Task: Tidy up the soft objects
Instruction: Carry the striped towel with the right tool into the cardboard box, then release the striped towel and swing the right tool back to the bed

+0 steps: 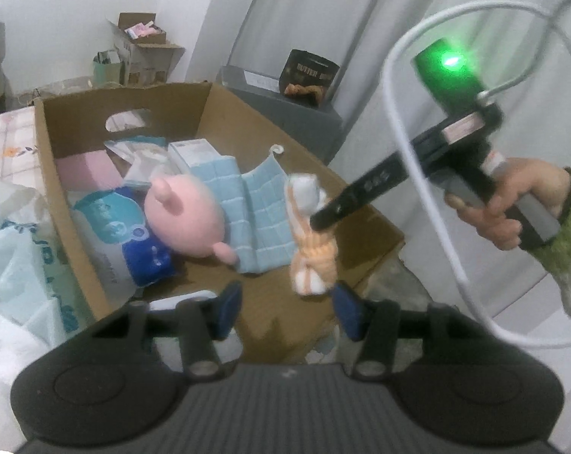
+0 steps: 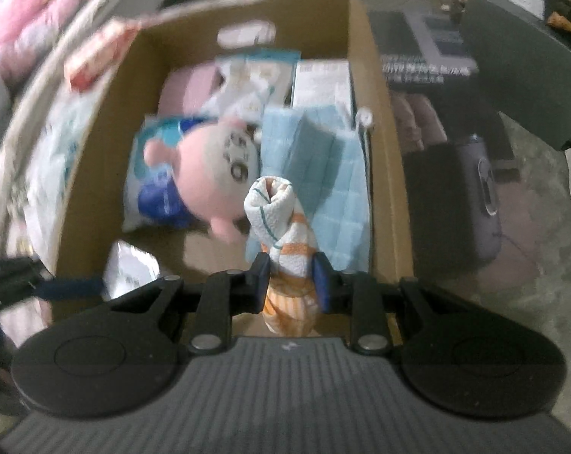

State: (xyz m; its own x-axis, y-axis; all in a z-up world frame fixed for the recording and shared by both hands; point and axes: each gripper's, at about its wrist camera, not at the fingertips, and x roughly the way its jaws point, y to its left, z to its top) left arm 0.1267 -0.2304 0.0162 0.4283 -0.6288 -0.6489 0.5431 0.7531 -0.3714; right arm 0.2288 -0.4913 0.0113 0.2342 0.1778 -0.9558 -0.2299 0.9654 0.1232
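Observation:
An open cardboard box [image 1: 247, 121] [image 2: 384, 143] holds a pink plush toy [image 1: 185, 215] [image 2: 213, 174], a light blue quilted cloth [image 1: 255, 208] [image 2: 338, 189] and soft packs. My right gripper [image 2: 290, 280] [image 1: 321, 221] is shut on a rolled orange-and-white striped towel [image 2: 281, 219] [image 1: 310, 242] and holds it above the box's near right part. My left gripper [image 1: 285, 310] is open and empty, at the box's near edge just below the towel.
A blue-and-white tissue pack [image 1: 126, 234], a pink pad [image 1: 86, 168] and a white carton [image 1: 194, 153] lie in the box. Plastic bags [image 1: 16, 249] sit left of it. A grey cabinet [image 1: 285, 102] with a dark bag [image 1: 308, 75] stands behind. A white cable [image 1: 410, 174] hangs at right.

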